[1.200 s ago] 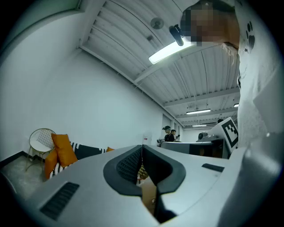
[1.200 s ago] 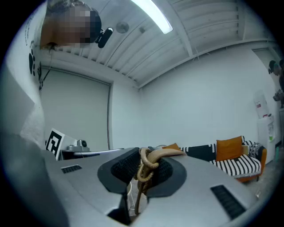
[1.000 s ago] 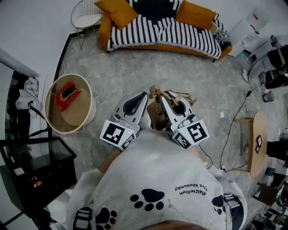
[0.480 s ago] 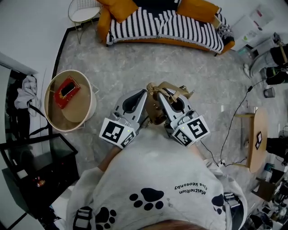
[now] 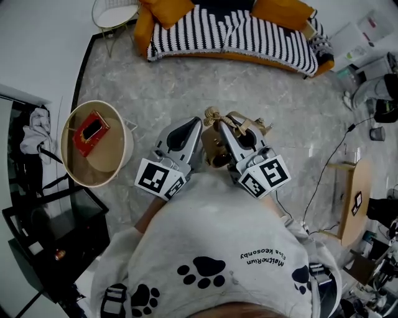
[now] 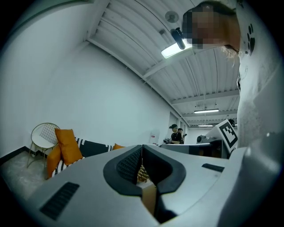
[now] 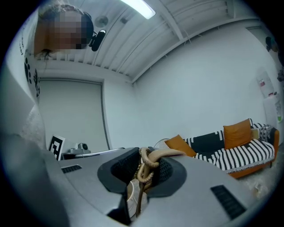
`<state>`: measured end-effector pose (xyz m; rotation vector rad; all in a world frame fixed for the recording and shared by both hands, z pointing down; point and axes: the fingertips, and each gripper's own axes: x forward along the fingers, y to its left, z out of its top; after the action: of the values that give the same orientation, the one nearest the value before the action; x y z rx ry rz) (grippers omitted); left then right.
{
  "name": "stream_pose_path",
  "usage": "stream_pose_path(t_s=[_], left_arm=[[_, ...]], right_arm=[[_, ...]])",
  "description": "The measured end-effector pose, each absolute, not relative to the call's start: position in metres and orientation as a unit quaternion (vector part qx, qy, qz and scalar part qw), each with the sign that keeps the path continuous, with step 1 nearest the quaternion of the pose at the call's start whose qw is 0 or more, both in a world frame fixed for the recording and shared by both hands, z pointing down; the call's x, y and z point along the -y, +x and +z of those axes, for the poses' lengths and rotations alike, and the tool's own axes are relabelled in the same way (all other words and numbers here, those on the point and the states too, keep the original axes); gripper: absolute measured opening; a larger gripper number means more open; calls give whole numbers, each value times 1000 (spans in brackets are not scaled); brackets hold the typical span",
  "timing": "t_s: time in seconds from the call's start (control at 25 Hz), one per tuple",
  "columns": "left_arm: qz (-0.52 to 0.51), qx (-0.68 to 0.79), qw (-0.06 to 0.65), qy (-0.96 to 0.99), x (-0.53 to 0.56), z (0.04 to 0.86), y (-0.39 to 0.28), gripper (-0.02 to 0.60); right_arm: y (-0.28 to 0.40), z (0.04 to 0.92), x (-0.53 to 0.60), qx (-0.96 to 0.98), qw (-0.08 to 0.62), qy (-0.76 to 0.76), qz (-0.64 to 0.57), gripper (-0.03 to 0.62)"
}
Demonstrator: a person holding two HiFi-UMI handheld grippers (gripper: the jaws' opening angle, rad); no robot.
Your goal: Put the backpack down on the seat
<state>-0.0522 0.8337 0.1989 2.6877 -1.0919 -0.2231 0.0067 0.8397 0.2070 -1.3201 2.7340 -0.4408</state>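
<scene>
Two grippers are carrying one tan backpack above the floor, well short of the one striped sofa with its two orange cushions. The right gripper is pinching its braided cord. The left gripper is clamping shut on a tan strap.

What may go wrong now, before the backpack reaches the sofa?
1. The backpack hangs only by its thin braided cord, pinched in the right gripper and, it seems, the left gripper; the cord might slip out.
2. The sofa is some way ahead, so the hanging bag may swing.
3. The orange cushions crowd the seat's ends; the striped middle looks safer.
</scene>
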Motion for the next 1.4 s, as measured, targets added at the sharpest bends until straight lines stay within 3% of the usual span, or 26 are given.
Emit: stream_pose_path(t_s=[0.76,1.4], left_arm=[[-63,425,97,898,-624,197,25,20],[-64,415,129,898,-540,223,6,20]], right_arm=[[81,202,-621,-921,35,-363,-137,81],[63,223,-541,-912,25,-375,-163,81]])
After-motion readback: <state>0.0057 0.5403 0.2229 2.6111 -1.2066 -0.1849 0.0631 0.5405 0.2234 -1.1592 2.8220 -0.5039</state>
